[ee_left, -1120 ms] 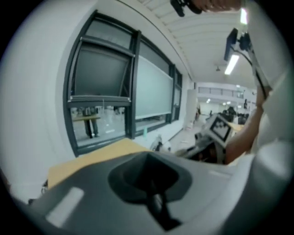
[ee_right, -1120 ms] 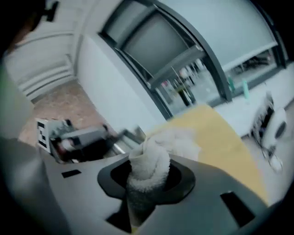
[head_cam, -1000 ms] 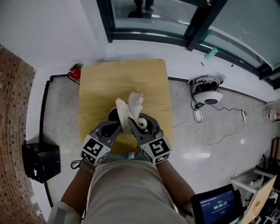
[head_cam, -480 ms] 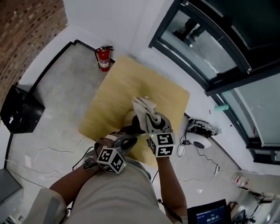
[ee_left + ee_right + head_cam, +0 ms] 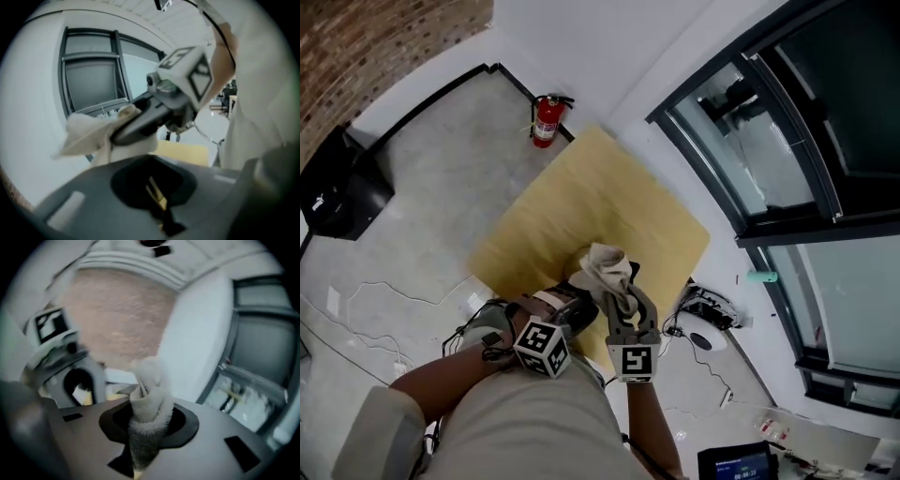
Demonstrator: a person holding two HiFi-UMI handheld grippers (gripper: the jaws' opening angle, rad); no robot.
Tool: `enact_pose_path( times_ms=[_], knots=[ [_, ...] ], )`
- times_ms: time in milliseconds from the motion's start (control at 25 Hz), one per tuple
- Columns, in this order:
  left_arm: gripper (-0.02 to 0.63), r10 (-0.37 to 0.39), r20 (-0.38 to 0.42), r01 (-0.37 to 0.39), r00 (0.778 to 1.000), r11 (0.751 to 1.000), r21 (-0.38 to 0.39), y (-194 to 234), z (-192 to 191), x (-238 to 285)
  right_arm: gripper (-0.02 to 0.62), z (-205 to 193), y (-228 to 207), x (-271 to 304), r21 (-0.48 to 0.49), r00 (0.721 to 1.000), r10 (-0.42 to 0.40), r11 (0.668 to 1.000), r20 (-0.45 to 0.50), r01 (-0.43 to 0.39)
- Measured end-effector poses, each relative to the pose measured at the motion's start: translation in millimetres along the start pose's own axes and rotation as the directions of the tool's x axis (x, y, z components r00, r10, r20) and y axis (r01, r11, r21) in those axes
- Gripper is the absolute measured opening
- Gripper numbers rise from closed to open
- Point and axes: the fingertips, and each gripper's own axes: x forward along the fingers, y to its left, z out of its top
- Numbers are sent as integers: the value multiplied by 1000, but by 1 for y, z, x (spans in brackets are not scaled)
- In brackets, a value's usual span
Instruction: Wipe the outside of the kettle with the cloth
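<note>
Over the tabletop (image 5: 581,197), the right hand-held gripper (image 5: 619,292) clenches the bunched cloth (image 5: 602,267); the left hand-held gripper (image 5: 570,306) is pinched closed.

1. The left gripper (image 5: 570,307), at the near left, angles toward the far right. Its fingers sit almost together, with only a thin slit between them.
2. The right gripper (image 5: 623,292), just beside it on the right, points away, its fingers clamped on the cloth (image 5: 602,265).
3. Both bare forearms reach forward.
</note>
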Motion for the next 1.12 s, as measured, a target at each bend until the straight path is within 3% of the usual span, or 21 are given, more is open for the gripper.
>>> enact_pose_path(
  times_ms=[40, 80, 200, 240, 280, 320, 360, 400, 480, 520, 560, 640, 680, 720, 800, 880, 920, 960, 1040, 1080, 1120],
  knots=[
    [-5, 0, 2, 0, 1000, 1000, 0, 1, 1, 0, 103, -5, -16, -1, 140, 997, -74, 988, 8, 72],
    [-5, 1, 1, -1, 1000, 1000, 3, 2, 2, 0, 103, -5, -23, -1, 210, 993, -122, 971, 9, 117],
    [-5, 0, -13, 1, 1000, 1000, 20, 1, 0, 0, 103, 3, 8, -2, -18, 1000, -23, 1000, 2, 23],
    [-4, -2, -14, 2, 1000, 1000, 25, 0, 0, 0, 103, -4, 0, -4, 12, 999, -38, 999, -15, 38],
    [-5, -2, -14, 3, 1000, 1000, 29, 0, 0, 0, 103, -16, -21, -7, 135, 994, -99, 985, -35, 103],
    [-4, -1, -14, 1, 1000, 999, 34, 1, 1, 2, 103, -25, -41, -9, 273, 985, -163, 947, -56, 172],
    [-4, 1, -16, -1, 1000, 999, 38, 2, 1, 3, 103, -26, -47, -10, 334, 980, -191, 921, -56, 199],
    [-5, 3, -20, -2, 1000, 999, 40, 2, 1, 3, 103, -22, -38, -12, 283, 984, -177, 942, -32, 178],
    [-5, 1, -24, 0, 1000, 999, 42, 0, -1, 3, 103, -15, -12, -14, 59, 997, -71, 996, -10, 72],
    [-5, -1, -23, 2, 1000, 999, 43, 0, -2, 2, 103, -23, -14, -15, 50, 999, -40, 998, -34, 42],
    [-4, -3, -21, 4, 1000, 999, 46, 0, -3, 1, 103, -37, -30, -15, 143, 996, -49, 988, -77, 60],
    [-4, -6, -22, 7, 1000, 998, 58, -1, -4, 1, 103, -61, -63, -8, 384, 977, -112, 907, -181, 175],
    [-5, -9, -26, 10, 1000, 998, 65, -2, -6, 0, 103, -56, -62, -3, 397, 973, -127, 897, -192, 195],
    [-3, -13, -33, 15, 999, 997, 75, -3, -9, 0, 103, -41, -49, 1, 318, 979, -123, 933, -164, 170],
    [-4, -24, -51, 29, 998, 995, 99, -1, -14, 0, 103, -10, -1, 8, 38, 996, -22, 999, -82, 25],
    [-5, -42, -63, 48, 997, 993, 108, 2, -15, 3, 89, -9, 34, 9, -144, 993, 100, 984, -66, -108],
    [-3, -56, -64, 62, 996, 993, 98, 2, -14, 5, 92, -18, 36, 7, -149, 991, 112, 981, -70, -121],
    [-3, -75, -62, 80, 995, 994, 75, 1, -12, 6, 92, -28, 31, 1, -96, 993, 91, 991, -73, -98],
    [-3, -113, -66, 114, 991, 993, 20, 0, -10, 6, 92, -42, 8, -16, 123, 998, -2, 992, -65, 10],
    [-3, -123, -72, 123, 990, 992, 2, 0, -8, 6, 92, -46, -4, -29, 265, 998, -53, 962, -44, 63],
    [-3, -125, -73, 124, 990, 992, -15, 2, -4, 4, 92, -51, -16, -43, 417, 995, -102, 903, -14, 98]
  ],
)
